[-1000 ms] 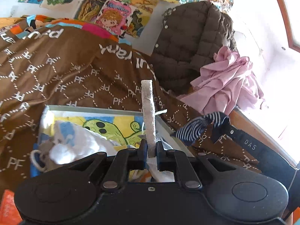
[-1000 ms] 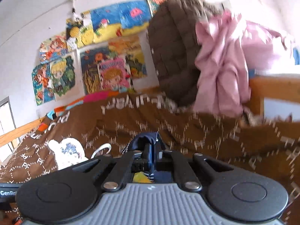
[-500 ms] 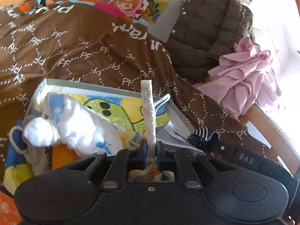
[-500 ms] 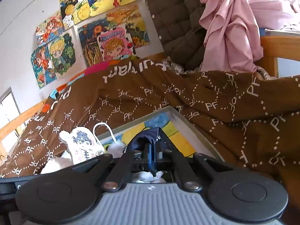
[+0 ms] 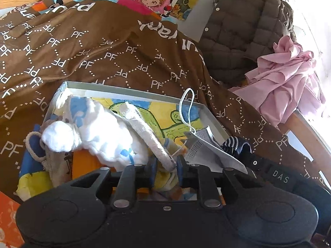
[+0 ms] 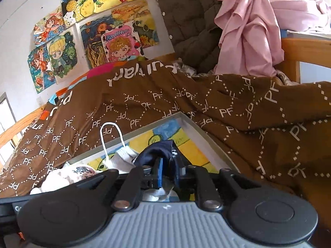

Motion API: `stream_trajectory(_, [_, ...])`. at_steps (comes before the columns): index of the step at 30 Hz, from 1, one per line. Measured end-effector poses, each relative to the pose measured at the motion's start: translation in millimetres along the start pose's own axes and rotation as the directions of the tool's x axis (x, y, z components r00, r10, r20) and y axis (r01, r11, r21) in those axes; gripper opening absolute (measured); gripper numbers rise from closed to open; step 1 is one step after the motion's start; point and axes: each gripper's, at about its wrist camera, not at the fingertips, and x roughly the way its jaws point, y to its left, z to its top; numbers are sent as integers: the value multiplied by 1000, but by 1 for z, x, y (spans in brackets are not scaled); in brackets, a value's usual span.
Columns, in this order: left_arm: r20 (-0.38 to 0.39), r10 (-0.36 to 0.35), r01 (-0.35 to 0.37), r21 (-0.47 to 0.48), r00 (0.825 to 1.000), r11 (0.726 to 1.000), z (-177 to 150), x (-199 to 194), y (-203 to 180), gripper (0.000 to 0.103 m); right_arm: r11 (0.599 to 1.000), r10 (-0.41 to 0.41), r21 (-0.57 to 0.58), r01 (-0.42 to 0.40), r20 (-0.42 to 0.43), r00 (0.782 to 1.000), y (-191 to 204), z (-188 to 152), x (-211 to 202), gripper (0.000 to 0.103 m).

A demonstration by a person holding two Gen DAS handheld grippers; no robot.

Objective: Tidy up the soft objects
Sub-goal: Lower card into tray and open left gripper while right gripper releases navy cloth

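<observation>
Both grippers now hang low over the box (image 5: 132, 92), and the grey-white cloth strip (image 5: 149, 136) that stood straight up a second ago has tipped over to lean on the fluffy white toy (image 5: 99, 136).

Left gripper (image 5: 165, 166): its jaws are opening. The low end of the strip sits between them, but the pads do not squeeze it.

Right gripper (image 6: 168, 171): its jaws are opening too. The dark blue sock (image 6: 159, 148) is draped over the tips, partly in the gap, and is not pinched.

The box is a flat one with a grey rim and a bright cartoon picture inside. It lies on the bed, on a brown blanket (image 5: 107, 55) with white "PF" letters.

Inside the box, the fluffy white toy lies in the left part. A white face mask (image 5: 203, 144) lies in the right part, just beside the left gripper, and its ear loop (image 5: 187, 103) sticks up. The striped dark sock shows at the right edge of the box, on the tip of the right gripper.

Behind the box, a brown quilted jacket (image 5: 244, 31) and a pink cloth (image 5: 289, 78) hang at the bed end. Colourful drawings (image 6: 115, 39) are on the wall.
</observation>
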Motion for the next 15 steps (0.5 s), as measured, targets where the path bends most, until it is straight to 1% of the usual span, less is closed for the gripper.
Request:
stream_trajectory(3, [1,16,-16,5,1000,1000,-1,-5,-2,27,1000,-3,0,3,1,1000,0,1,-4,31])
stream_trajectory(4, [2,17,-17,12,1000,1000,-1,-7,-3,29,1000,-4,0,4,2,1000,0,2,-6,32])
stream_trajectory(6, [6,19,-19,25,1000,1000,-2,-11,-6,36,1000,-5,1,5,6,1000,0,3,-11,38])
stream_trajectory(7, [9,19,-19,28,1000,999,-2,-14,-7,38,1000,-5,3,5,8,1000,0,4,-14,39])
stream_trajectory(10, [21,22,-23,22,1000,1000,-1,-23,-8,53,1000,-7,7,6,15,1000,-1,7,-22,48])
stream_trajectory(11, [28,25,-25,12,999,1000,-1,-26,-8,60,1000,-7,11,6,18,1000,-1,7,-26,52])
stream_trajectory(13, [41,19,-19,-12,999,1000,-1,-35,-6,66,1000,-5,13,5,24,1000,0,9,-34,56])
stream_trajectory(15, [58,31,-30,-21,998,999,-1,-43,-6,74,1000,-12,8,12,34,999,1,11,-44,63])
